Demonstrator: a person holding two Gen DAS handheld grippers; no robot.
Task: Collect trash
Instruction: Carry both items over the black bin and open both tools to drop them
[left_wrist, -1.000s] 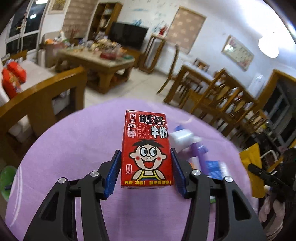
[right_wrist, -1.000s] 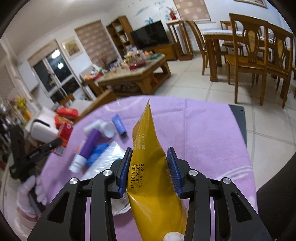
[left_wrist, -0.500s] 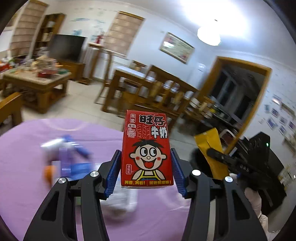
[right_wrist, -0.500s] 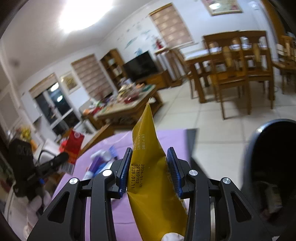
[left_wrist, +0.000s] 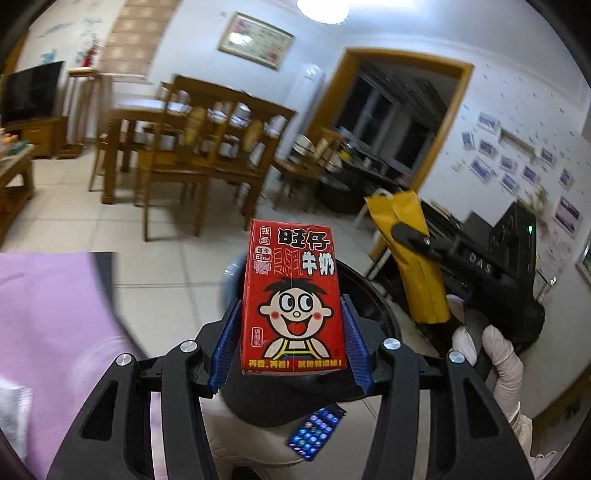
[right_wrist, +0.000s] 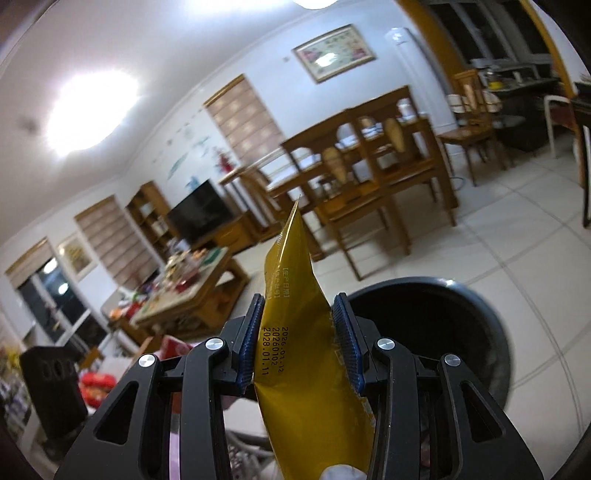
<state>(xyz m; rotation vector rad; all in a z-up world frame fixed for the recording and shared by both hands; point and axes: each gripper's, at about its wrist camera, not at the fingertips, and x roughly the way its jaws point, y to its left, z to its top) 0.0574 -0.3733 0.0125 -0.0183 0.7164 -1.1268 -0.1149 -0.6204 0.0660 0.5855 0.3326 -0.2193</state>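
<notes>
Black bin (right_wrist: 480, 332), wrapper inside (left_wrist: 317, 432), milk carton (left_wrist: 291, 302) above rim

Black bin (right_wrist: 461, 325) mouth open, unobstructed ahead.

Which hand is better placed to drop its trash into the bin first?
Probably the left. Its tongs hold the red milk carton directly above the black bin, while the right tongs hold the yellow wrapper beside the bin's rim.
</notes>
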